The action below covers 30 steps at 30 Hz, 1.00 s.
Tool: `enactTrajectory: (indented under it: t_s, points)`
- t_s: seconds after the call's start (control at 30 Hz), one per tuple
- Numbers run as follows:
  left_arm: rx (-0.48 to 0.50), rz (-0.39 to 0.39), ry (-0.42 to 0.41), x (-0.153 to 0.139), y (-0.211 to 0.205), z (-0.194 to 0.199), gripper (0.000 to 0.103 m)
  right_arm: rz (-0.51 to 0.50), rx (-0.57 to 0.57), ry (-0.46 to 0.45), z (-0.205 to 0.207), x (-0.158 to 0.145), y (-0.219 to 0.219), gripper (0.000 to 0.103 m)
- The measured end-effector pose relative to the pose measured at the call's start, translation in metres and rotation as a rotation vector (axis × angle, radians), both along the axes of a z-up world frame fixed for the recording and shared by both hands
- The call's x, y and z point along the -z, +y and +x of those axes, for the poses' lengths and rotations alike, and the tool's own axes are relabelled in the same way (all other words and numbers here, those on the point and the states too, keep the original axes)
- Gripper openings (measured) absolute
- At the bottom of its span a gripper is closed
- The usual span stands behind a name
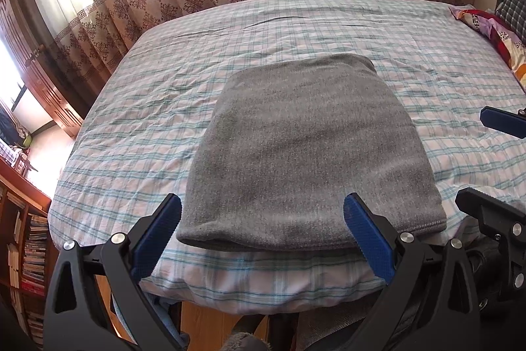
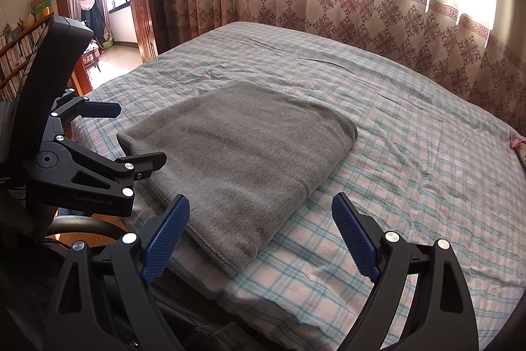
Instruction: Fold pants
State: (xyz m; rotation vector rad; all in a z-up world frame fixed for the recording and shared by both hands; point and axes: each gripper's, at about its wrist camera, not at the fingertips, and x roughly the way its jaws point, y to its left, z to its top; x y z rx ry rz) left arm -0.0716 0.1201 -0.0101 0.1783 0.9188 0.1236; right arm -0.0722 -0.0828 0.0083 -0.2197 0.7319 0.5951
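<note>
The grey pants (image 1: 305,150) lie folded into a flat, compact rectangle near my edge of the checked bed sheet (image 1: 427,32). Their knit fabric looks smooth, the layers stacked evenly, with a stitched hem along the nearest right corner.

Left gripper (image 1: 263,229) and right gripper (image 2: 261,229) gape (nothing held).

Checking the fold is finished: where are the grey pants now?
The grey pants lie folded on the plaid bed sheet near its front edge, just beyond both open grippers.
</note>
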Motion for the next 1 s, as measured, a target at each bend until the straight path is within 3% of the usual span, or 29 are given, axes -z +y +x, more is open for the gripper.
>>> enactTrajectory:
  t_s: [1.0]
  points:
    - [0.007, -0.004, 0.013, 0.0046, -0.0029, 0.0014, 0.1, -0.005, 0.022, 0.02, 0.0044, 0.005, 0.0001, 0.088]
